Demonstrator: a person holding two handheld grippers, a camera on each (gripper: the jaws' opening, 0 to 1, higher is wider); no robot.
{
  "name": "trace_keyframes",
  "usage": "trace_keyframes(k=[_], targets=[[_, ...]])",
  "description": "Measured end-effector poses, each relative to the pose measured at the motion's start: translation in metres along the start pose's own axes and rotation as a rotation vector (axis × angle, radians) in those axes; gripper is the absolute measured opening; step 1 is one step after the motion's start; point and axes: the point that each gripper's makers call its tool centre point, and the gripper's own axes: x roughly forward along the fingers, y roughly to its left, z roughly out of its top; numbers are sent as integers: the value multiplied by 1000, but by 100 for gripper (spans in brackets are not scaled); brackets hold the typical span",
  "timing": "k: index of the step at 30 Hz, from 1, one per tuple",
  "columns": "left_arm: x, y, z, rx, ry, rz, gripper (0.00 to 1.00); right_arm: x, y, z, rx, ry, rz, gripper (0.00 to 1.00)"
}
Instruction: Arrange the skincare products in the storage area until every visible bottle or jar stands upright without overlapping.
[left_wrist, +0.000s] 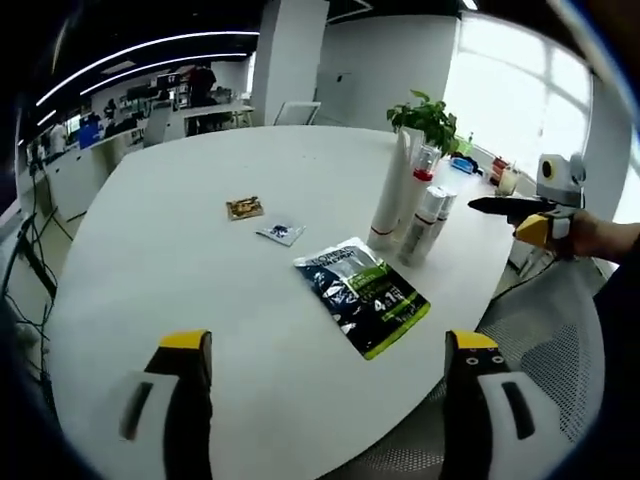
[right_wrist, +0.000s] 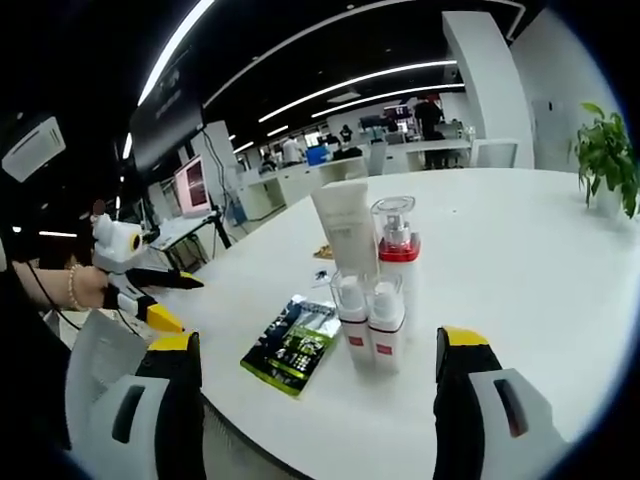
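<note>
My right gripper (right_wrist: 315, 400) has jaws wide and empty; the upright bottle cluster (right_wrist: 372, 290) stands dead ahead between them on the worktop (right_wrist: 500, 260). My left gripper (left_wrist: 325, 400), also wide, sits farther off, so right goes.

From my left gripper view: bottles (left_wrist: 412, 205) cluster at 2 o'clock on the table (left_wrist: 180, 270). Pouch (left_wrist: 362, 295) lies before them; sachets (left_wrist: 262, 220) at 11 o'clock.
</note>
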Motion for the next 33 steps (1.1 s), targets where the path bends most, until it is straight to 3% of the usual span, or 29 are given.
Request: trace_keyframes(k=[7, 17, 33], targets=[[-16, 2, 2, -35, -19, 17, 99, -8, -6, 0, 7, -3, -23, 97], [-26, 4, -8, -56, -18, 28, 99, -12, -11, 3, 17, -24, -58, 97], [-24, 6, -12, -44, 11, 44, 99, -10, -8, 2, -5, -16, -49, 96]])
